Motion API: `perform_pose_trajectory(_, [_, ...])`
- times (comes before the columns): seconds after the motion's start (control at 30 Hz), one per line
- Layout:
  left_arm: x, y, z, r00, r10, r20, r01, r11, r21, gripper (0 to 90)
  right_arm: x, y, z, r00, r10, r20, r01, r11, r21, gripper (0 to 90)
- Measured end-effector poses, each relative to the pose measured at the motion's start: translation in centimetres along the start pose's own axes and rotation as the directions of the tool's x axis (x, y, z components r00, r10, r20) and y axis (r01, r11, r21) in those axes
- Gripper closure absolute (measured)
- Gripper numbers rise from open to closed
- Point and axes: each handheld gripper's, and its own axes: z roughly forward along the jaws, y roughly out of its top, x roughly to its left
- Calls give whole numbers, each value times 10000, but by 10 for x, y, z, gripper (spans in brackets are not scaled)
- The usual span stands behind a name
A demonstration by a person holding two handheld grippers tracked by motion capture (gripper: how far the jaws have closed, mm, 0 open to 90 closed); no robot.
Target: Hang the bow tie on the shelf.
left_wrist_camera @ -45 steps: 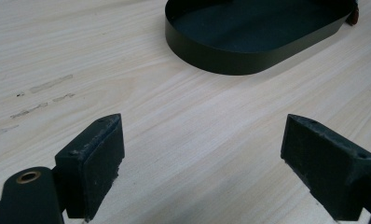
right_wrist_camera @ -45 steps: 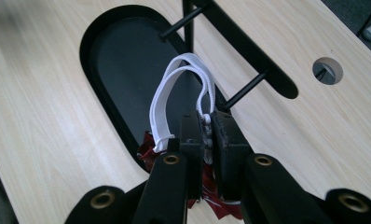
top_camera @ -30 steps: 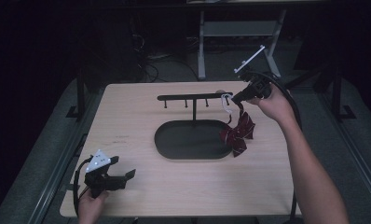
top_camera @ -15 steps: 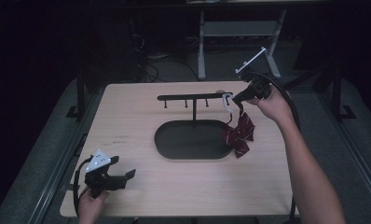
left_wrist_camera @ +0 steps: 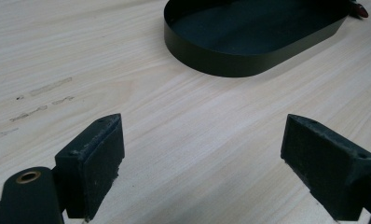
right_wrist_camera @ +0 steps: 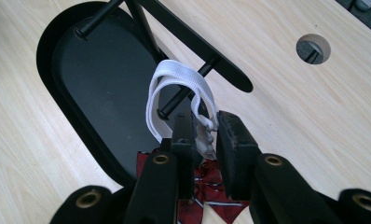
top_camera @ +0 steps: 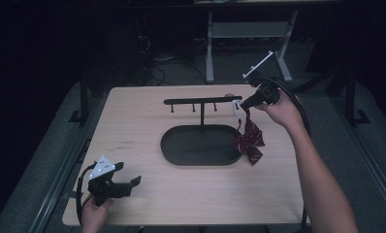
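Right gripper view: our right tongs [right_wrist_camera: 204, 133] pinch the bow tie's [right_wrist_camera: 211, 191] white strap [right_wrist_camera: 174, 86], its loop at twelve o'clock around the rack's end peg [right_wrist_camera: 186, 95]; left tongs [left_wrist_camera: 202, 168] spread, idle on the worktop [left_wrist_camera: 127, 70].

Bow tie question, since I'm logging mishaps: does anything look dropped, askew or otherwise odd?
Nothing dropped. The bow tie dangles off the tray's right end, hanging by its white strap, which the right gripper pinches beside a rack peg. The left gripper rests open.
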Motion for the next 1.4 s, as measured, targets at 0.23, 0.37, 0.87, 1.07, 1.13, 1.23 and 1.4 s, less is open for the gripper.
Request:
perform_pose_trajectory(0.23, [0,0,0,10000,28,11,-28,10000,26,131,0,1,1,10000,14,76,-14,10000,-12,764])
perform_pose_trajectory(0.37, [0,0,0,10000,12,-1,-12,10000,0,131,-2,1,2,9999,59,87,-60,10000,18,742])
perform_pose_trajectory(0.87, [0,0,0,10000,-18,14,18,10000,-20,131,-1,3,0,10000,47,12,-47,9992,-391,728])
perform_pose_trajectory(1.07, [1,0,0,10000,-84,21,84,10000,-31,131,-2,2,0,9999,108,-68,-110,9995,-291,726])
perform_pose_trajectory(1.13, [1,0,0,10000,-81,10,81,10000,-7,131,-1,2,0,9999,96,-118,-99,9996,-263,721])
perform_pose_trajectory(1.23, [1,0,1,10000,-68,14,68,10000,-35,131,-1,2,1,9997,77,-222,-82,9998,-200,713])
perform_pose_trajectory(1.4, [1,0,1,10000,-92,15,92,10000,-5,131,-2,-1,0,9994,41,-344,-45,9999,-104,706])
